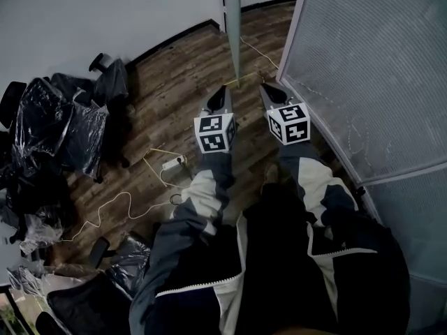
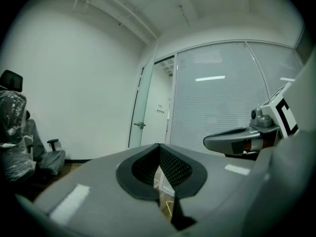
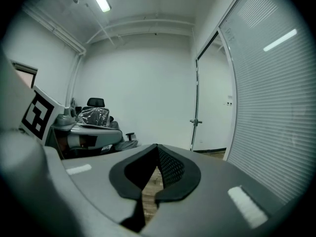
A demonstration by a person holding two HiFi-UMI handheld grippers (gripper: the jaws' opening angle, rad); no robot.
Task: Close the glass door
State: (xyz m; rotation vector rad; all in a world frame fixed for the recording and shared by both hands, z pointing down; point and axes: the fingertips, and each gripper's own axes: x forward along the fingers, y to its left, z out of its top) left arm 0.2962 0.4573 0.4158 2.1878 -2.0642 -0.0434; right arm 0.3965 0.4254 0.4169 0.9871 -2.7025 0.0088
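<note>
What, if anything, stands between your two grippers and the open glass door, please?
Nothing visible does: only bare wood floor lies between the left gripper, the right gripper and the glass door. A thin cable lies on the floor by its foot.

Plastic-wrapped chairs stand on wood-plank floor by a white wall.

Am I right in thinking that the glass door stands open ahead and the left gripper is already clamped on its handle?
Not quite: the glass door does stand open ahead, but the left gripper is not on its handle. The left gripper view shows its jaws shut on nothing, with the handle far beyond them.
</note>
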